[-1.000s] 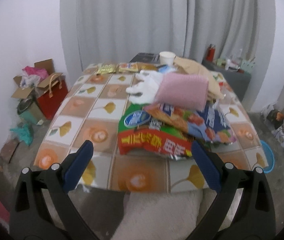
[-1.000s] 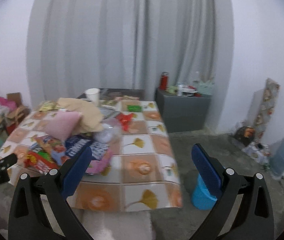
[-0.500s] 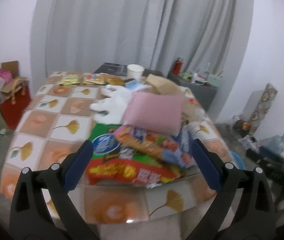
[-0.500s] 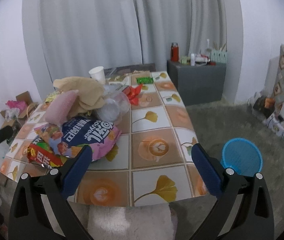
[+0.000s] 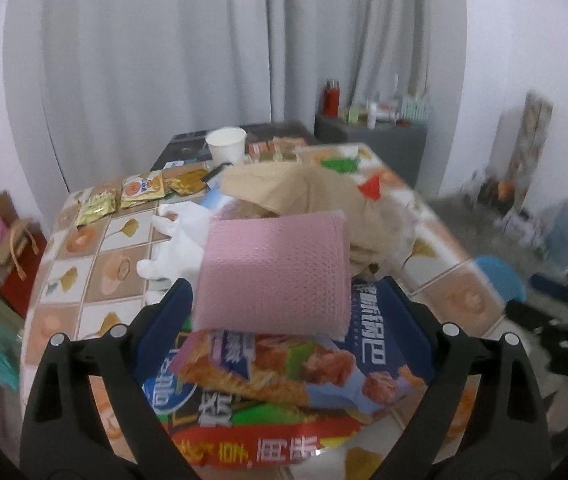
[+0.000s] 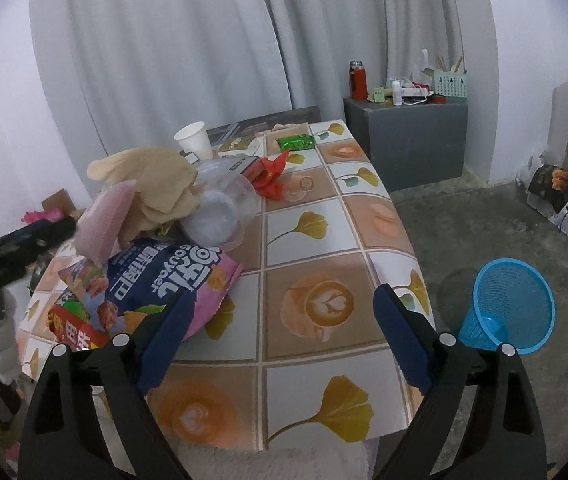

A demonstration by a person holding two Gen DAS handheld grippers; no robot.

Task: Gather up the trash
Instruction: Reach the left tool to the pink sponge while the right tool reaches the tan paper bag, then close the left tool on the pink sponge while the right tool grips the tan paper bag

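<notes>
Table (image 6: 324, 240): I see a tiled cloth, trash heaped at its left end.
Trash pile (image 5: 284, 360): snack bags under a pink pad (image 5: 276, 272).
Blue basket (image 6: 512, 304): on the floor, right of the table.
Left claw (image 5: 288, 320): released, jaws closing, straddling the pile.
Right claw (image 6: 280, 328): released, jaws closing over bare cloth.

Glossy plastic snack bags (image 5: 284, 380); matt pink bubble-textured pouch (image 5: 276, 272); shiny tablecloth (image 6: 324, 300); mesh plastic basket (image 6: 512, 304).

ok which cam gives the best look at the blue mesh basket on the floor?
Right wrist. The blue mesh basket shows whole and sharp, open mouth and weave visible, beside the table. In the left wrist view only a blurred blue edge peeks past the table edge.
</notes>
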